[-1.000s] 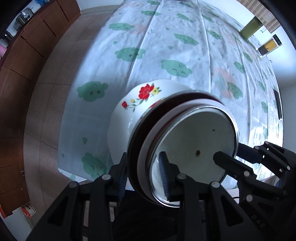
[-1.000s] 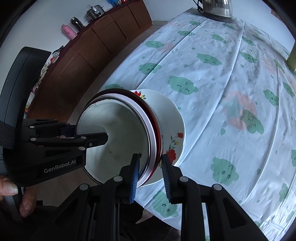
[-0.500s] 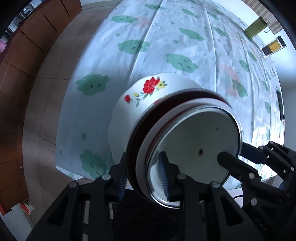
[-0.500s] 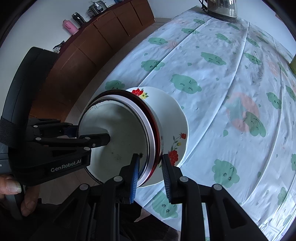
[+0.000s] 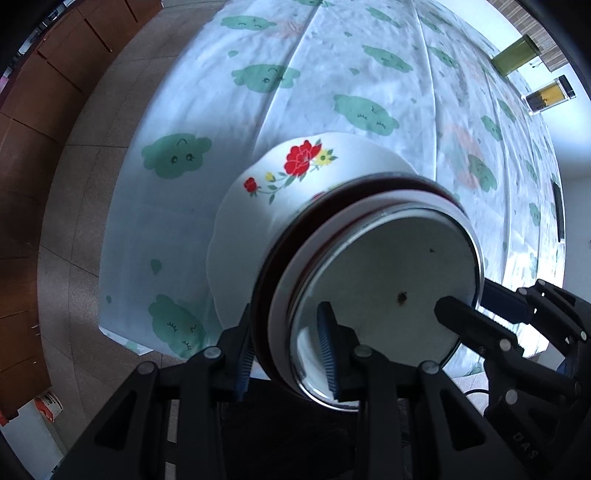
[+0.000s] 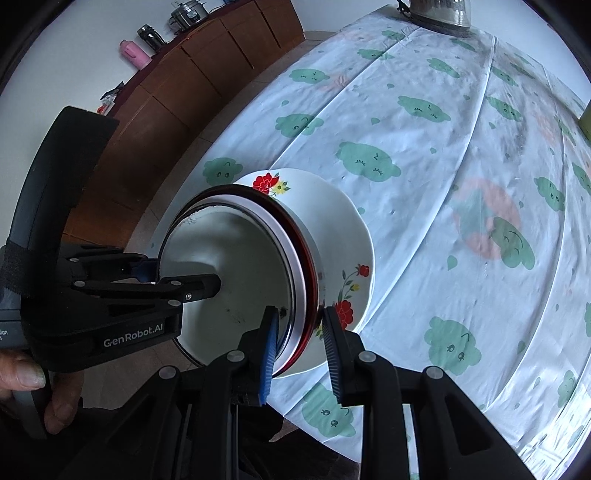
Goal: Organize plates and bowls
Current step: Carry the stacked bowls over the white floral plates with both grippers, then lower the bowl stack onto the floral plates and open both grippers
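Bowls [image 5: 384, 280] sit nested as one stack between my two grippers, held tilted above the near edge of the table: a steel-rimmed white bowl innermost, a dark red-edged one around it. Under them is the white flowered plate [image 5: 295, 173] with its red blossoms; whether it is lifted along or resting on the cloth I cannot tell. My left gripper [image 5: 286, 352] has its jaws narrowed on the stack's rim, one blue pad [image 5: 327, 341] inside the steel bowl, the other outside the red edge. My right gripper [image 6: 301, 345] clamps the rim on the opposite side the same way, one finger inside, one outside by the plate (both grips look firm). A person's hand [image 6: 33, 384] wraps the left tool's handle in the right view. Below lies the cloud-print tablecloth [image 6: 443, 155], with a steel kettle [image 6: 437, 11] at its far end and two jars [image 5: 532, 74] at the far right.
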{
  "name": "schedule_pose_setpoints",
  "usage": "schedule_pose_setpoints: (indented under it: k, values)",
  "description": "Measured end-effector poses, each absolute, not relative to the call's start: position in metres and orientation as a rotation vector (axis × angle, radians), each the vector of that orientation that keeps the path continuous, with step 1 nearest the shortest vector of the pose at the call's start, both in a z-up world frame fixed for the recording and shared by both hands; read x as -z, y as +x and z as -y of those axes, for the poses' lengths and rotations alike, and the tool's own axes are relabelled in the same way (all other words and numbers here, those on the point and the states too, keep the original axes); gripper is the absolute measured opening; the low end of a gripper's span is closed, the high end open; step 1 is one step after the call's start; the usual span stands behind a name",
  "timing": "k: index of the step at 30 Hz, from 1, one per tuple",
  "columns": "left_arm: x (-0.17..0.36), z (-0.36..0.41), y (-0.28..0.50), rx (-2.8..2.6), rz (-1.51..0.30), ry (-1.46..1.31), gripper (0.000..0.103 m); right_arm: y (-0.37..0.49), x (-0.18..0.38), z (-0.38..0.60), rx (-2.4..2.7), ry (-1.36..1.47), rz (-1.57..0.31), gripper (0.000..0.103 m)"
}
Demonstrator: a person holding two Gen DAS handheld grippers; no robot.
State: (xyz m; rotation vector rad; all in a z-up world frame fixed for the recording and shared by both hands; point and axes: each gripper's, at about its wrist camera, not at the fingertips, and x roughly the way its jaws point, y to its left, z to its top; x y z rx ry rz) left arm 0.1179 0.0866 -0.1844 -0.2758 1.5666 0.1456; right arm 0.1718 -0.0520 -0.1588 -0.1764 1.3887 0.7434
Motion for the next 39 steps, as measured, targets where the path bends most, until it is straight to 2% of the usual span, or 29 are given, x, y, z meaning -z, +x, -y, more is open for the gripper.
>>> schedule_pose_setpoints:
  k: [18,23,32,39]
  values:
    - [0.193,-0.09,0.123,-0.135,-1.564,-0.274,0.03,0.176,0.167,0.049,-0.716,-0.154,-1.398,0.028]
    - [0.191,-0.084,0.125,-0.11,-1.541,-0.242,0.039,0.171,0.167,0.049,-0.708,-0.172,-1.372,0.029]
    - [0.185,-0.083,0.116,-0.085,-1.496,-0.227,0.039,0.165,0.167,0.051,-0.686,-0.151,-1.324,0.029]
    - [0.175,-0.093,0.117,-0.04,-1.445,-0.209,0.046,0.158,0.159,0.05,-0.637,-0.147,-1.289,0.031]
